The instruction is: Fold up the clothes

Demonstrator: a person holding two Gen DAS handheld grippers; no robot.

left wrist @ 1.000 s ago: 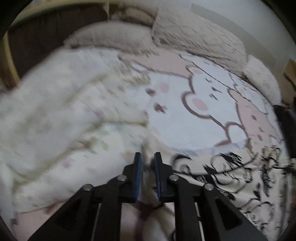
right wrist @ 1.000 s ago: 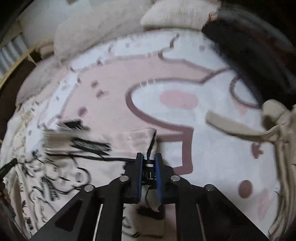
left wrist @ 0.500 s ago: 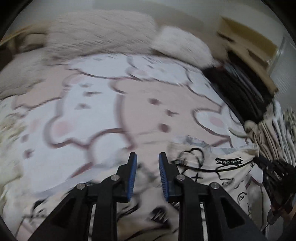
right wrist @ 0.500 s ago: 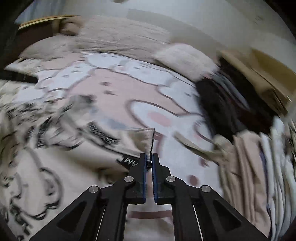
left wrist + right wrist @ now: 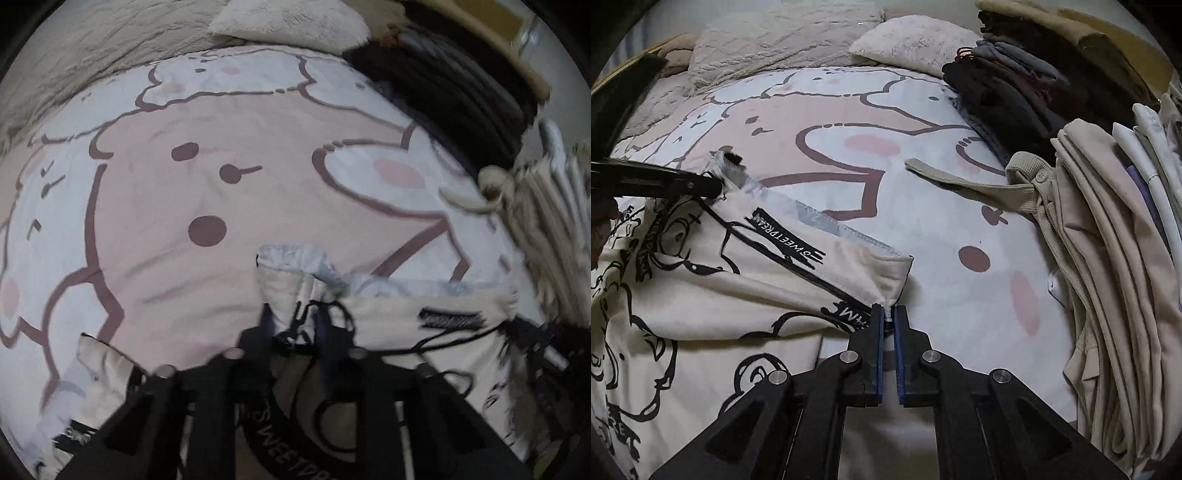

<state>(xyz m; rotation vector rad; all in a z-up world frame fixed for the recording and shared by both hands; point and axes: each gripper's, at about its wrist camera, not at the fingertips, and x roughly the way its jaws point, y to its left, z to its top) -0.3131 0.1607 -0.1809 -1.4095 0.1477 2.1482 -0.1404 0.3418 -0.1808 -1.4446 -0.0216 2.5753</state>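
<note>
Right wrist view, both grippers' fingers pinching cream printed garment [image 5: 713, 291], folded clothes stacks [image 5: 1108, 236] beside

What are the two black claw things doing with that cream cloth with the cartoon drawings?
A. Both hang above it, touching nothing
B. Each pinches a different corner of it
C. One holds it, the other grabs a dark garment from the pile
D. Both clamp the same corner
B: the right gripper has its jaws shut on the near corner of the printed cream garment, while the left gripper pinches the far corner.
</note>
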